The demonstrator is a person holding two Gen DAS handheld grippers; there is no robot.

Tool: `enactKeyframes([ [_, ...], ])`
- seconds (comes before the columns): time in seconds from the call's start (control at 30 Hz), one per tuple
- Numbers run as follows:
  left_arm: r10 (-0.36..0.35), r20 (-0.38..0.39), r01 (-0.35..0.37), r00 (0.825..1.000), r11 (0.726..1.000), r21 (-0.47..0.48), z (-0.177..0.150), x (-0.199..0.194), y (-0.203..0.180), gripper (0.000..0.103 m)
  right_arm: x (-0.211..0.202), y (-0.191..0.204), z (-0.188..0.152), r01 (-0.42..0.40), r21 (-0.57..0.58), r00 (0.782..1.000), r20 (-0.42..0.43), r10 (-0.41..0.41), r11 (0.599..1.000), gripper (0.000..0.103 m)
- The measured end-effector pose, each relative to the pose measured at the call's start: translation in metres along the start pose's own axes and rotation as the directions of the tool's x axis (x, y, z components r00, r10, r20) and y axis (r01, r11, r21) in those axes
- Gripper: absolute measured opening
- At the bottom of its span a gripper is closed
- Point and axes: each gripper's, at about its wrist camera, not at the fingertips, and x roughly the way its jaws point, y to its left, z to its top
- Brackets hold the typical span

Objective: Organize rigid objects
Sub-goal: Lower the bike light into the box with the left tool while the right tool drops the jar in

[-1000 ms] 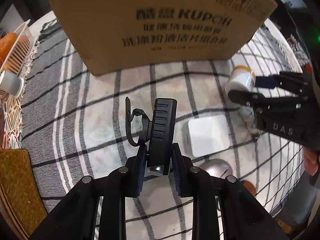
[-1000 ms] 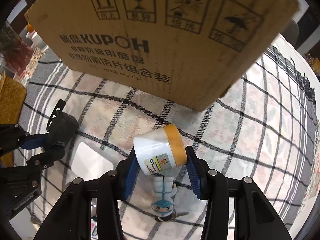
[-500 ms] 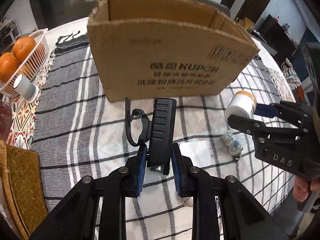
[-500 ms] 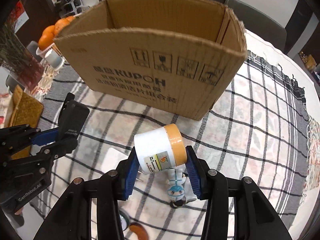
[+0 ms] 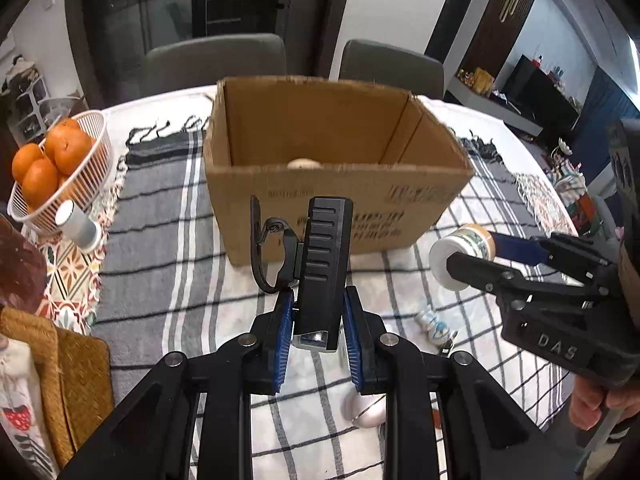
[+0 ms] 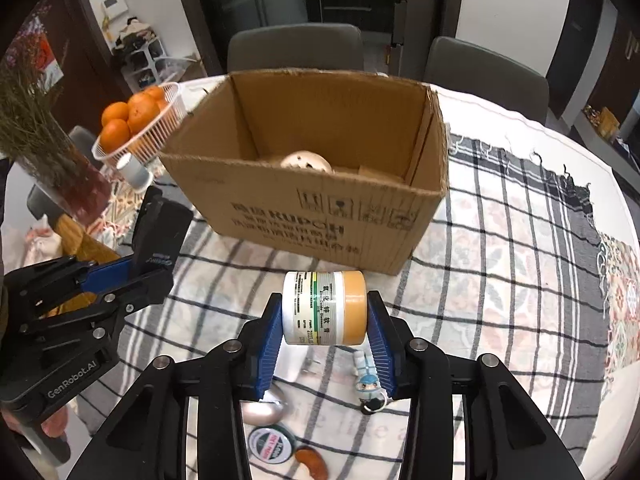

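Left gripper (image 5: 318,330) clamped tight on a black ribbed bike light (image 5: 323,268), jaws narrow, blue pads pressed to both sides, strap mount (image 5: 267,252) curling off its left. Held clear above the plaid-clothed surface (image 5: 160,264), in front of the open cardboard box (image 5: 340,184). Right gripper (image 6: 325,330) wrapped around a white ointment jar with orange lid (image 6: 325,307), jar lying sideways between the pads, jaws closing on it, lid toward the right pad. Also lifted off the cloth, just short of the box's near wall. Inside the box, a pale round perforated ball (image 6: 306,162) resting on the bottom. Down on the cloth beneath the right gripper: a small toy figure in blue and white (image 6: 370,380), a silvery computer mouse (image 6: 262,408), a round tin with a red-and-green label (image 6: 272,444), a brown bean-shaped piece (image 6: 312,462). Off to the left of the box, a white wire basket (image 5: 86,172) piled with oranges (image 5: 48,156), a small grey-white canister (image 5: 78,226) tipped against it. Woven mat (image 5: 76,376) at the left edge. Two grey chairs (image 6: 296,52) behind the surface.
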Motion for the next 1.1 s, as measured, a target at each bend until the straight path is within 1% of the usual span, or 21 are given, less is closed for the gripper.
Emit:
enactKeyframes([
  [0.07,0.009,0.017,-0.009,1.000,1.000,0.000,0.006,-0.004,-0.001,0.025,-0.003,-0.001,0.003,-0.011,0.015,0.999,0.030,0.011,1.000,0.041],
  [0.2,0.010,0.034,-0.011,0.999,1.000,0.011,0.019,-0.011,-0.005,0.025,-0.005,-0.005,0.009,-0.042,0.043,0.999,0.033,0.040,0.998,0.041],
  [0.37,-0.001,0.054,0.000,0.999,1.000,0.023,0.034,-0.020,-0.010,0.025,-0.019,-0.007,0.020,-0.030,0.045,0.997,0.068,0.027,0.999,0.041],
  [0.6,-0.022,0.086,0.019,0.996,0.999,0.030,0.056,-0.032,-0.015,0.025,-0.038,-0.014,0.040,-0.040,0.064,0.993,0.118,0.032,0.997,0.041],
  [0.73,-0.022,0.099,0.019,0.995,0.999,0.030,0.072,-0.034,-0.015,0.025,-0.044,-0.016,0.053,-0.041,0.072,0.990,0.137,0.031,0.997,0.041],
  [0.97,-0.021,0.091,0.019,0.996,1.000,0.019,0.095,-0.027,-0.010,0.025,-0.044,-0.019,0.076,-0.039,0.074,0.989,0.149,0.028,0.996,0.041],
  [1.1,-0.024,0.056,0.024,0.998,1.000,0.004,0.107,-0.015,-0.004,0.025,-0.037,-0.022,0.088,-0.036,0.077,0.990,0.137,0.025,0.996,0.041],
])
